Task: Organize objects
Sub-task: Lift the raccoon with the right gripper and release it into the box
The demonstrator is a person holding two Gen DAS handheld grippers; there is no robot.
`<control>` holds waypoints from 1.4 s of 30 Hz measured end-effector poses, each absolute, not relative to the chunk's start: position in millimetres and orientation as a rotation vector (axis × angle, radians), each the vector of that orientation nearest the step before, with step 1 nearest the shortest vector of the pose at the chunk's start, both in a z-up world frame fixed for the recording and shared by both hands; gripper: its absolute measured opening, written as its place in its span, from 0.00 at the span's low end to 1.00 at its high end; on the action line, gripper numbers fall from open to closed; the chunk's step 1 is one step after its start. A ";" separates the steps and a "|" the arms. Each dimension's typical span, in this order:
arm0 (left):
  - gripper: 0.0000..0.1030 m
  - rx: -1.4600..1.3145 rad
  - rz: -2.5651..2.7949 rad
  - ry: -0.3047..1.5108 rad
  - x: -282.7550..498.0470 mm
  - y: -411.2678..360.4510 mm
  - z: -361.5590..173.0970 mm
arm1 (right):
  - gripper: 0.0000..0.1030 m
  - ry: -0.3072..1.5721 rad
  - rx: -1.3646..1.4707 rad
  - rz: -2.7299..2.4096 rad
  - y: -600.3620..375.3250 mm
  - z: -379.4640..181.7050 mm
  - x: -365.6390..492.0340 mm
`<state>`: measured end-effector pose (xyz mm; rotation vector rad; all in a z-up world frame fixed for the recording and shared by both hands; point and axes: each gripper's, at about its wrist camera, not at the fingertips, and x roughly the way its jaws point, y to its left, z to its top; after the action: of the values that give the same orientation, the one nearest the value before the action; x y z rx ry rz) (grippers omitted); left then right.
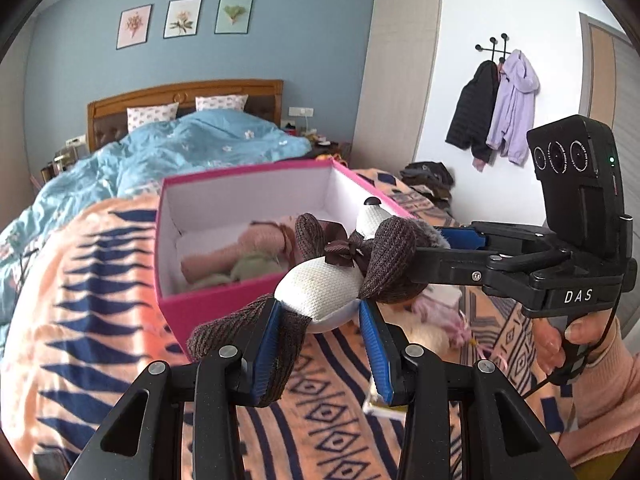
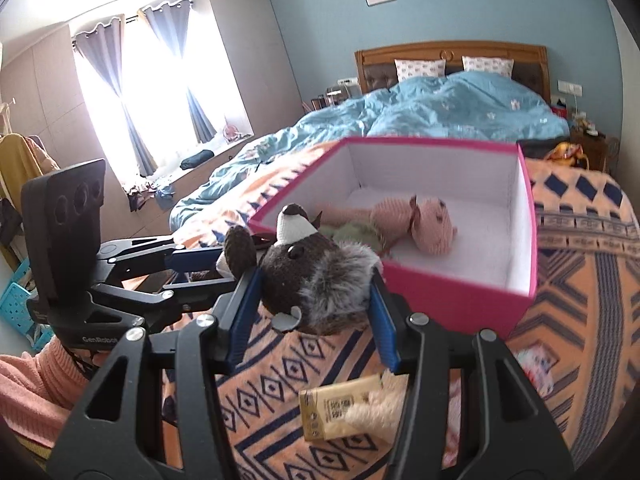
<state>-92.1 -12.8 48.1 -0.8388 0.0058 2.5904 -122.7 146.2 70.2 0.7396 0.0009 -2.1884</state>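
Observation:
A brown and white plush hedgehog toy (image 1: 336, 280) is held in the air by both grippers, just in front of an open pink box (image 1: 200, 304). My left gripper (image 1: 320, 320) is shut on the toy's white belly and legs. My right gripper (image 2: 316, 300) is shut on its furry brown head (image 2: 316, 276); it reaches in from the right in the left wrist view (image 1: 452, 248). The pink box (image 2: 448, 304) lies on the patterned blanket and holds a pink plush toy (image 2: 416, 220) and a green one (image 2: 352, 236).
An orange blanket with dark blue patterns (image 1: 88, 320) covers the near bed. A cream plush with a yellow tag (image 2: 352, 408) and a pink toy (image 1: 444, 312) lie on the blanket under the grippers. A blue duvet (image 2: 440, 108) and wooden headboard are behind the box.

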 end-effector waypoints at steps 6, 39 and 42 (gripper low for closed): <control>0.40 -0.816 2.616 -0.017 -117.8 -22.0 63.9 | 0.52 0.019 0.675 -2.208 137.9 88.9 -143.1; 0.40 -1.156 2.707 -0.067 -274.0 -46.3 26.5 | 0.53 0.041 0.968 -2.217 74.5 59.5 -307.2; 0.41 -1.150 2.744 -0.064 -272.7 -46.5 26.8 | 0.55 0.013 0.970 -2.228 79.7 61.2 -309.4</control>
<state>-272.7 -46.5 26.8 -1.1500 -0.0640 2.7444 -309.4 79.7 61.2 0.9698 0.0127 -2.2285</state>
